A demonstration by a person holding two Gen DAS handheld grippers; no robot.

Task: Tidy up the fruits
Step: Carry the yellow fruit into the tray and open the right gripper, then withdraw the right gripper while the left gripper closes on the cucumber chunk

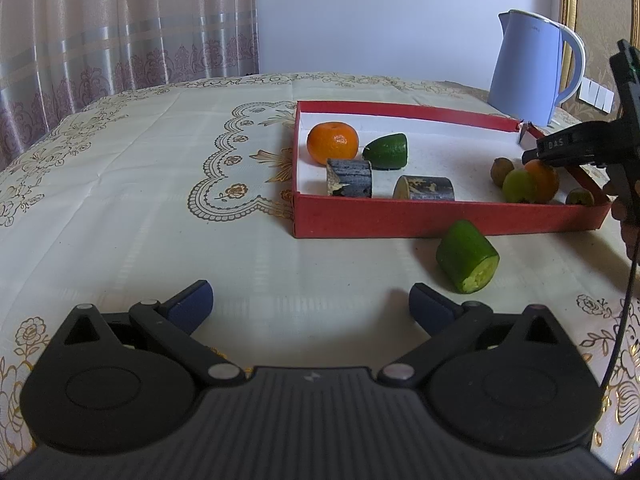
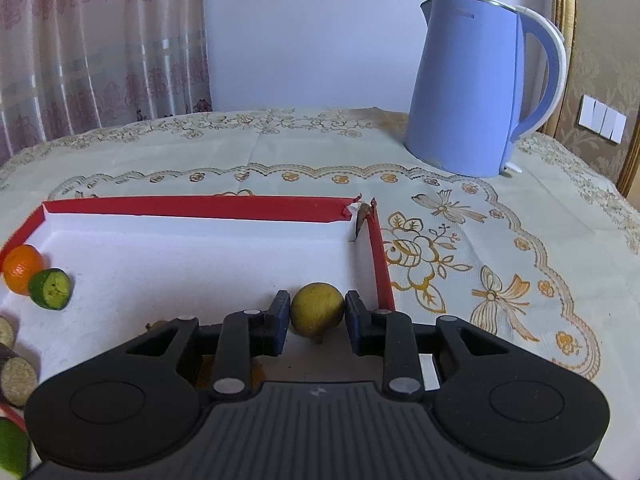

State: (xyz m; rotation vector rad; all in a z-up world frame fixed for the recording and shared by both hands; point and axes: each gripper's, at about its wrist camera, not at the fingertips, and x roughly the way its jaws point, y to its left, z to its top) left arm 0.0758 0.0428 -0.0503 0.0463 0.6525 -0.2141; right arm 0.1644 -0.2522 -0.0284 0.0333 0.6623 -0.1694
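right gripper sits low inside the red tray, near its right wall and toward the front edge. jaws bracket the yellow-green fruit: both blue pads lie at or just beside its flanks. i judge the grip closed on it or nearly so; whether the fruit rests on the tray floor or is lifted, i cannot tell.

left gripper hangs over the tabletop in front of the tray, jaws wide apart, holding nothing. a cut green piece lies on the cloth just outside the tray's front wall, ahead and to the right of the left gripper.

tray contents: at the left end, an orange touching the left wall region, a green half beside it, and two dark cut logs toward the front wall. at the right end, small brown fruits and a second orange crowd around the gripped fruit.

hazards, as judged:
- round fruit between flat pads may squirt out if the pads sit off its widest line.
- neighbours close behind the jaws may be knocked on withdrawal.
- right wall is near the outer finger; contact could shove the light tray, whose back right corner is already torn.
- cut green piece is a cylinder on its side and may roll when approached.
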